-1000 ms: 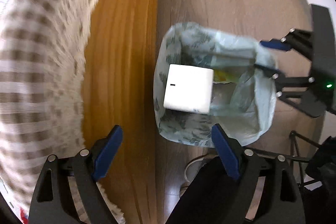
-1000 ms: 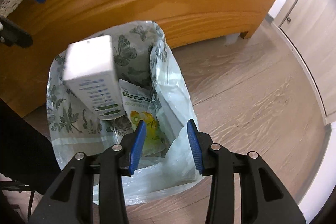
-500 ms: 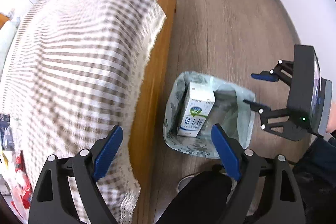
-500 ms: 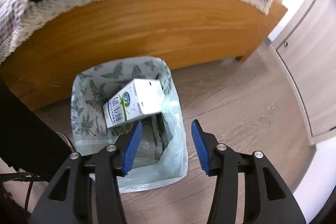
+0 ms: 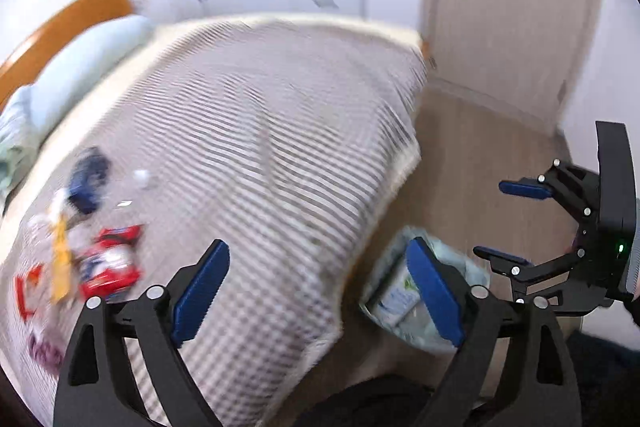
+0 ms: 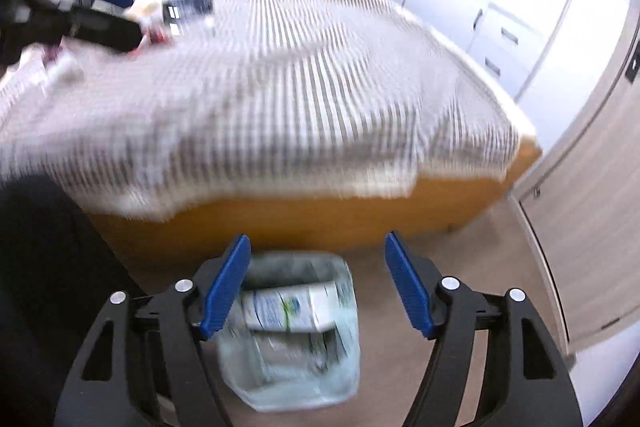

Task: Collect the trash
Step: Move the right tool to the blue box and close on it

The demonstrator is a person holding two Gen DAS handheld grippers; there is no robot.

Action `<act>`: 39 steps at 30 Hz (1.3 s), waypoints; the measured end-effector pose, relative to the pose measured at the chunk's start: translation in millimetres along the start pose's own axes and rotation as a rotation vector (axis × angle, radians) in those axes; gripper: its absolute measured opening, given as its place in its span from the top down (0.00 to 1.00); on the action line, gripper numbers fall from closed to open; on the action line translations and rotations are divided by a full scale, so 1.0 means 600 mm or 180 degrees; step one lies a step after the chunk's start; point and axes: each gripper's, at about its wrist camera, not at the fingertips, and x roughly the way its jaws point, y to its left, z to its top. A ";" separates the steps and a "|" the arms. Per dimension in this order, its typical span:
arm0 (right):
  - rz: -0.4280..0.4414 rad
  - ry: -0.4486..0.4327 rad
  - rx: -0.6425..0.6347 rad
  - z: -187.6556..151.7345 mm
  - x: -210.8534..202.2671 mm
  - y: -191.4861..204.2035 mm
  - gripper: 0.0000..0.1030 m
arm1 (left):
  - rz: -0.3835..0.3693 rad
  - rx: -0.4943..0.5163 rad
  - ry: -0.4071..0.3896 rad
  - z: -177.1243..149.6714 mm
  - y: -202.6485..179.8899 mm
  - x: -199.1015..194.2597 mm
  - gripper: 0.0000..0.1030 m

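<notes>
Claws, left gripper (image 5: pixel 316 291) and right gripper (image 6: pixel 316 283), are opening with nothing between them above the bin bag (image 6: pixel 296 383), likely heading next for wrappers (image 5: pixel 108 267) ahead-left on the bed (image 5: pixel 260 147).

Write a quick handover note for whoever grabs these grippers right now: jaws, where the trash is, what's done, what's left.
Left gripper: jaws opening, nothing between them.
Right gripper: jaws opening, nothing between them.
Bin: on the floor beside the bed, bag-lined, with a carton lying across the top.
Done: carton binned.
Left: blurred wrappers on the bed cover; probably next.
</notes>
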 end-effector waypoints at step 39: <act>0.0568 0.0407 0.0470 0.663 0.507 0.408 0.23 | 0.1313 -0.3691 -0.0364 -0.373 0.720 -0.129 0.07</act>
